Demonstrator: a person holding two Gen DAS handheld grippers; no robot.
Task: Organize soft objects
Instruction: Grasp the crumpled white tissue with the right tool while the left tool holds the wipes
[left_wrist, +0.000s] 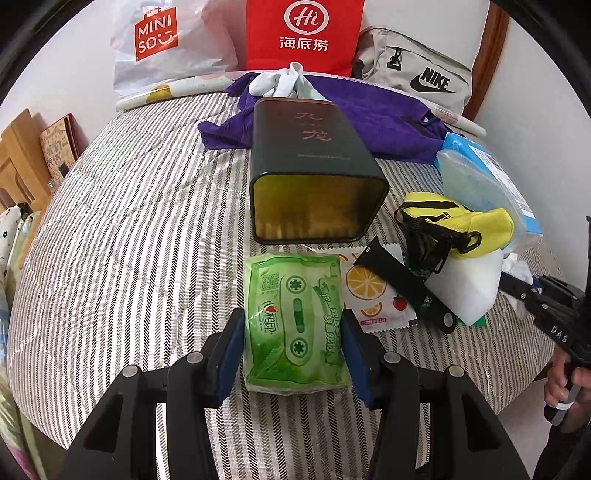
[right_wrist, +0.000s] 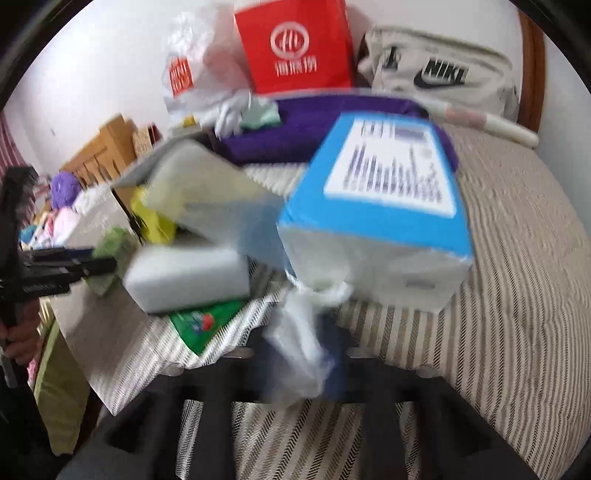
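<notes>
My left gripper (left_wrist: 293, 328) is shut on a green tissue pack (left_wrist: 293, 321), which lies on the striped table cover in front of a dark tin (left_wrist: 310, 173) lying on its side with its open mouth toward me. My right gripper (right_wrist: 301, 354) is shut on a crumpled white plastic wrapper (right_wrist: 299, 347); this view is blurred by motion. Beyond it are a blue-and-white pack (right_wrist: 380, 210) and a white sponge (right_wrist: 188, 278). A yellow pouch (left_wrist: 458, 221) lies to the right of the tin. A purple cloth (left_wrist: 369, 118) and white socks (left_wrist: 275, 83) lie behind it.
A Miniso bag (left_wrist: 162, 48), a red paper bag (left_wrist: 303, 37) and a grey Nike bag (left_wrist: 417, 77) stand at the back. A lemon-print sachet (left_wrist: 373, 295) and a black strip (left_wrist: 402, 284) lie right of the tissue pack. The table drops off at left and front.
</notes>
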